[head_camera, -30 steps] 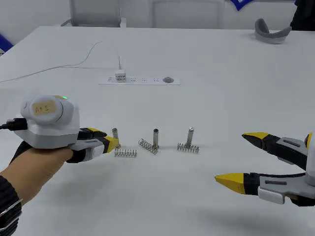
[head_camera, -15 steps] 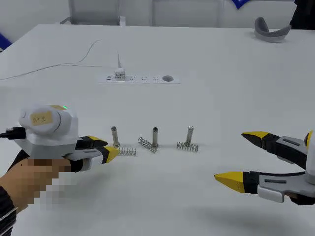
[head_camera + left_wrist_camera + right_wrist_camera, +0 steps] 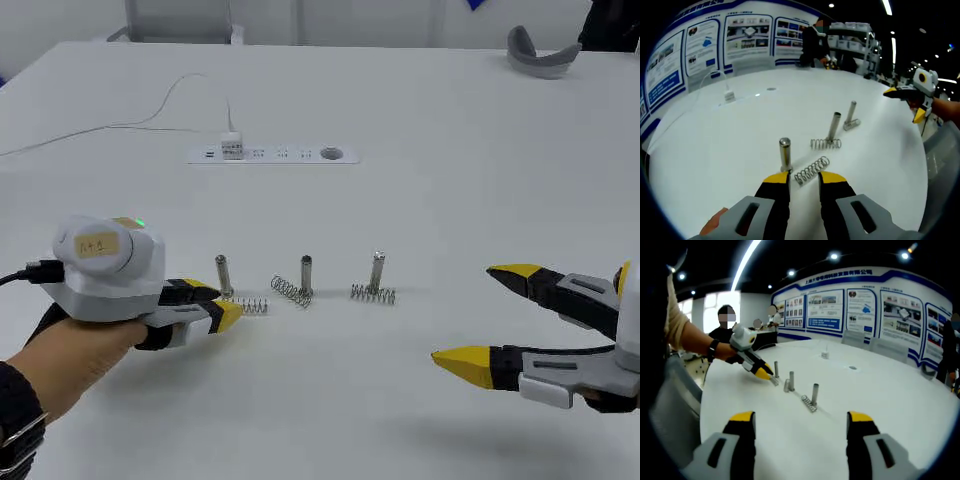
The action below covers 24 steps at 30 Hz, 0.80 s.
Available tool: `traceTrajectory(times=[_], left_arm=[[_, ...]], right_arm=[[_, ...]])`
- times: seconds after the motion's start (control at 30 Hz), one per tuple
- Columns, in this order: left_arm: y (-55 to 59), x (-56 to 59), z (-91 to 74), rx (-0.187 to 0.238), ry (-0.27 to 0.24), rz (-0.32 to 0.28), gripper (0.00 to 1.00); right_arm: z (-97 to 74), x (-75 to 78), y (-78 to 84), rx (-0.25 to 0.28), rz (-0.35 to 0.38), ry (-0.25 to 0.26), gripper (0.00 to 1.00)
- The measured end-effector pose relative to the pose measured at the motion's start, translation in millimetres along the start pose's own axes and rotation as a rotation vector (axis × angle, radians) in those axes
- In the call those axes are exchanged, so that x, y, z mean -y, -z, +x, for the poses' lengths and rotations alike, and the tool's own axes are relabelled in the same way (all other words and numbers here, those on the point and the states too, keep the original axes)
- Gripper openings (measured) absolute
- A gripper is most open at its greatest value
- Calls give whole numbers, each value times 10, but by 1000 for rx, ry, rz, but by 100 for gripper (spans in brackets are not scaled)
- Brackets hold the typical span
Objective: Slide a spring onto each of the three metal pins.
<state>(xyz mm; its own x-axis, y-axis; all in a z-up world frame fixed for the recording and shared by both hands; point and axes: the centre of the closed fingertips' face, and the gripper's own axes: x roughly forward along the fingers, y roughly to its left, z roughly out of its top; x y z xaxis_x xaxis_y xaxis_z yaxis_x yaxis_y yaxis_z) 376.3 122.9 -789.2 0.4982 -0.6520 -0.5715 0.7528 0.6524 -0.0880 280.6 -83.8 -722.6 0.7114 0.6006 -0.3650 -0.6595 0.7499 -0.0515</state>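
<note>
A company lab or showroom: poster boards line the wall, stocked shelves at one o'clock, chairs edging the white surface.

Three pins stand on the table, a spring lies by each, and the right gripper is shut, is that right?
Not quite: the right gripper is open, jaws wide apart, as the head view shows. Three pins do stand on the table, a spring by each.

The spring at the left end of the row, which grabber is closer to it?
Left. The left gripper has its tips right beside the spring. The right gripper is far off, open, beyond the last pin.
</note>
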Motion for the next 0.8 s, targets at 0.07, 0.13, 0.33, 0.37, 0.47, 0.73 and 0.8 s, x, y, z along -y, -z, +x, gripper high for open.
traceTrajectory(times=[0.07, 0.13, 0.33, 0.37, 0.47, 0.73, 0.8], left_arm=[[6, 4, 9, -3, 3, 3, 22], [12, 13, 17, -6, 8, 6, 22], [20, 34, 19, -11, 15, 12, 20], [20, 41, 14, -11, 16, 13, 20], [36, 86, -5, -17, 22, 24, 20], [80, 231, -36, -38, 44, 75, 18], [91, 256, -34, -43, 50, 89, 18]], right_arm=[[2, 0, 4, -1, 0, 1, 75], [4, 2, 9, -2, 2, 1, 75], [7, 2, 12, -3, 2, 0, 75], [8, 1, 13, -3, 2, -1, 75], [12, -2, 12, -3, 2, -3, 75], [14, -16, 0, -1, 1, -8, 76], [12, -17, -2, -1, 0, -9, 76]])
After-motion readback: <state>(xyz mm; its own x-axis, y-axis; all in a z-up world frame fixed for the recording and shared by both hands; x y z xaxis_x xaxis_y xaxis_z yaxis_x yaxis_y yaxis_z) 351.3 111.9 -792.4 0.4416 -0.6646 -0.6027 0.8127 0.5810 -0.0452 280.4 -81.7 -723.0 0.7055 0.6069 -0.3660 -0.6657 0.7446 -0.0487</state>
